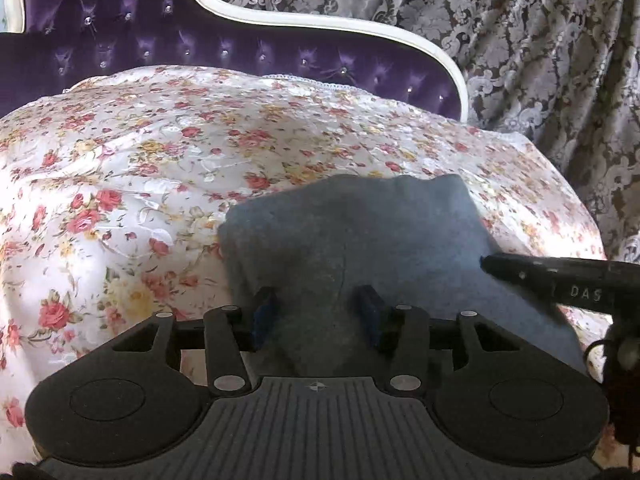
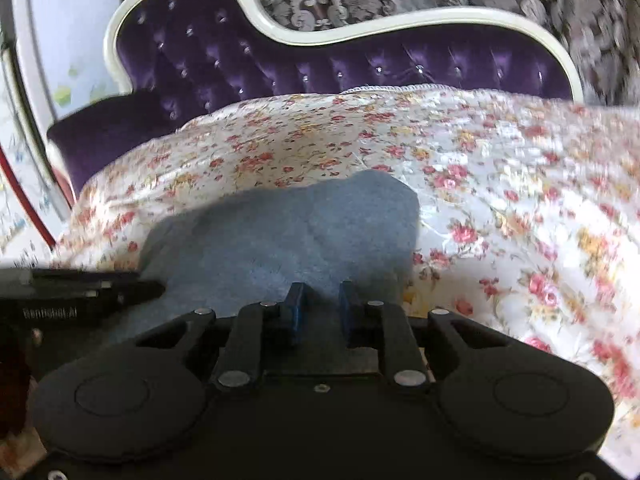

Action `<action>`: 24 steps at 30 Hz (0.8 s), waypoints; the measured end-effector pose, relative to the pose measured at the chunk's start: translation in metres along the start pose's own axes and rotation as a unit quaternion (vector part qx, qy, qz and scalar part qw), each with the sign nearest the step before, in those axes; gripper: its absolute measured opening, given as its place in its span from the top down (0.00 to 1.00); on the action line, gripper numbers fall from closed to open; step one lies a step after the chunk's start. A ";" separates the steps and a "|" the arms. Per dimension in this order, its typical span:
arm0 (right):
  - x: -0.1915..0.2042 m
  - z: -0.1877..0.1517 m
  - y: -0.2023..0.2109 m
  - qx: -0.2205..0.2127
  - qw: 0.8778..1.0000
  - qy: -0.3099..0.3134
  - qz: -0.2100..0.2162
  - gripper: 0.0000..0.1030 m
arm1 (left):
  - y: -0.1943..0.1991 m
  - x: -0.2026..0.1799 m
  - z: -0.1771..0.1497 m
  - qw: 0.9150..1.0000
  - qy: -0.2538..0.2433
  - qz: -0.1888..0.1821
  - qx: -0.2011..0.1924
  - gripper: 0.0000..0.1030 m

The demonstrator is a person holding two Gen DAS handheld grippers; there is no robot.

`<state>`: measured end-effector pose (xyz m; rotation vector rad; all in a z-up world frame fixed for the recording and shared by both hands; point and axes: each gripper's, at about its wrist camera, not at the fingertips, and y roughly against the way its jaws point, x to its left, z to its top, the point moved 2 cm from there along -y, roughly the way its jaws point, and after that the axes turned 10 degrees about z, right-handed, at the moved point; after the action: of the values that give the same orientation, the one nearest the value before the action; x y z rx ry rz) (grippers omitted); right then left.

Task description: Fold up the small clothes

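Note:
A folded grey-blue garment (image 1: 352, 236) lies on the floral bedspread. My left gripper (image 1: 318, 306) is open, its blue pads spread over the garment's near edge with cloth between them, not pinched. In the right wrist view the garment (image 2: 280, 232) lies just ahead. My right gripper (image 2: 322, 306) is open with a narrower gap, its pads at the garment's near right edge. The right gripper's finger enters the left wrist view (image 1: 552, 276) from the right, over the garment. The left gripper shows at the left of the right wrist view (image 2: 88, 292).
The floral bedspread (image 1: 140, 184) covers a sofa with a purple tufted back (image 1: 120, 40) and white frame. Patterned grey curtains (image 1: 540, 40) hang behind. In the right wrist view a white wall panel (image 2: 60, 40) stands at the far left.

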<state>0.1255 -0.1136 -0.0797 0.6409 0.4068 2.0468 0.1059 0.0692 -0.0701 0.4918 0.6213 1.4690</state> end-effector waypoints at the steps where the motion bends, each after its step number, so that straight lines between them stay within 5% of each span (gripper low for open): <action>1: 0.002 0.002 0.002 0.000 1.000 0.004 -0.001 0.76 | 0.001 0.000 0.001 1.000 -0.002 0.002 0.000 0.55; 6: 0.009 0.020 0.007 -0.022 1.000 0.020 0.009 0.72 | 0.004 -0.001 -0.001 1.000 -0.004 0.010 -0.006 0.55; 14: -0.028 0.035 -0.049 0.022 0.999 0.017 -0.042 0.73 | 0.000 -0.003 0.002 1.000 0.003 0.011 -0.002 0.54; 20: -0.038 0.048 -0.024 -0.019 0.998 -0.009 -0.058 0.60 | -0.001 -0.002 0.004 0.999 0.017 0.026 0.006 0.41; 24: -0.028 0.046 0.005 -0.045 0.998 -0.009 -0.047 0.33 | 0.000 0.002 0.005 0.999 0.036 0.038 0.010 0.26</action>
<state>0.1612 -0.1386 -0.0477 0.5742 0.3257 1.9563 0.1093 0.0720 -0.0665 0.4847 0.6805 1.5587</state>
